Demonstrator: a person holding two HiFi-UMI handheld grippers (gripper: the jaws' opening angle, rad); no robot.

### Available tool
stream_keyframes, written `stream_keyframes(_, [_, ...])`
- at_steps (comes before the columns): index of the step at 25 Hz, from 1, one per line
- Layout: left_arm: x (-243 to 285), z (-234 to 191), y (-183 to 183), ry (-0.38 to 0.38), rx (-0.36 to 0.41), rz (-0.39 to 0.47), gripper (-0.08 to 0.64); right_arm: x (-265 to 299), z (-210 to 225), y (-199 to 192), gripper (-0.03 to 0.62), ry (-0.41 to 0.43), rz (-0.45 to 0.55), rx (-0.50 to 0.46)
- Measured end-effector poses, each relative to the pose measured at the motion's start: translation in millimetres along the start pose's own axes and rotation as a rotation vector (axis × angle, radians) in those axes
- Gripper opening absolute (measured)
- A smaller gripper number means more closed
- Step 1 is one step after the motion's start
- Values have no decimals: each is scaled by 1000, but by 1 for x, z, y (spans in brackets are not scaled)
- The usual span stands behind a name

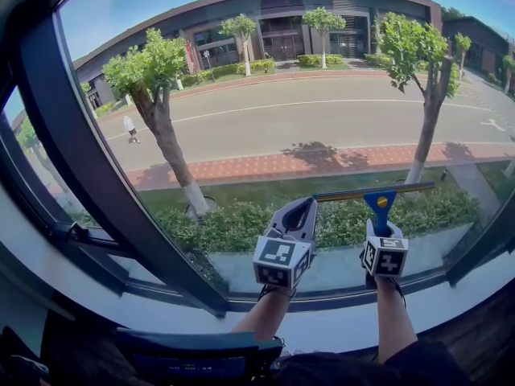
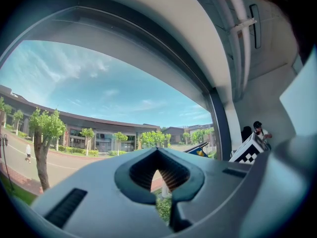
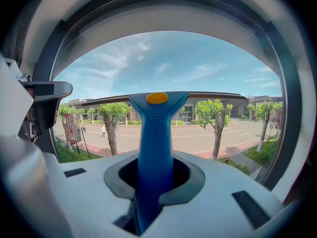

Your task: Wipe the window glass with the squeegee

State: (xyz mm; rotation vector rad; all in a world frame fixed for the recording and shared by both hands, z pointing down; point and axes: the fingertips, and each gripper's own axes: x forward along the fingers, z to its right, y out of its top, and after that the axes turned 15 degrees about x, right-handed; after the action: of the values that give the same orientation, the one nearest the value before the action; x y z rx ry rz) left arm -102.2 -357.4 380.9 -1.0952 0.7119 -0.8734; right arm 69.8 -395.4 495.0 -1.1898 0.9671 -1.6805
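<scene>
Squeegee (image 1: 379,203) stands up out of the right claw (image 1: 379,222); the claw is shut tight on its blue handle (image 3: 154,133), and the handle points straight up from the claw toward the glass (image 1: 282,119). On top of the handle sits the long blade (image 1: 374,190); it lies flat, side to side, low on the window and just above the bushes outside; I cannot tell if it presses on the glass or only comes near it.

The left claw (image 1: 294,215) is just beside the left end of the blade; its two jaws are together and hold nothing, and only the street shows through the hole between them in the left gripper view (image 2: 158,152). So the right hand does the work; the left one only waits close by.

Most of the glass is above the blade, and only a thin strip is under it, down to the sill (image 1: 338,270). I think the next wipe needs the blade lifted high first, kept flat, then pulled down.
</scene>
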Motion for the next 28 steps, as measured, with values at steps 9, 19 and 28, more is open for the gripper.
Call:
stream_keyframes(9, [1,2,11,6,0,31,2,-17,-7,24,74,21,33,-13])
stream_keyframes(19, [14,-3,86,-49,65,177,2,-50,-11,65,74,54,45,78])
stream_keyframes(28, [13,2,175,-90,126,378,2,-114,0,131,74,53,213,75])
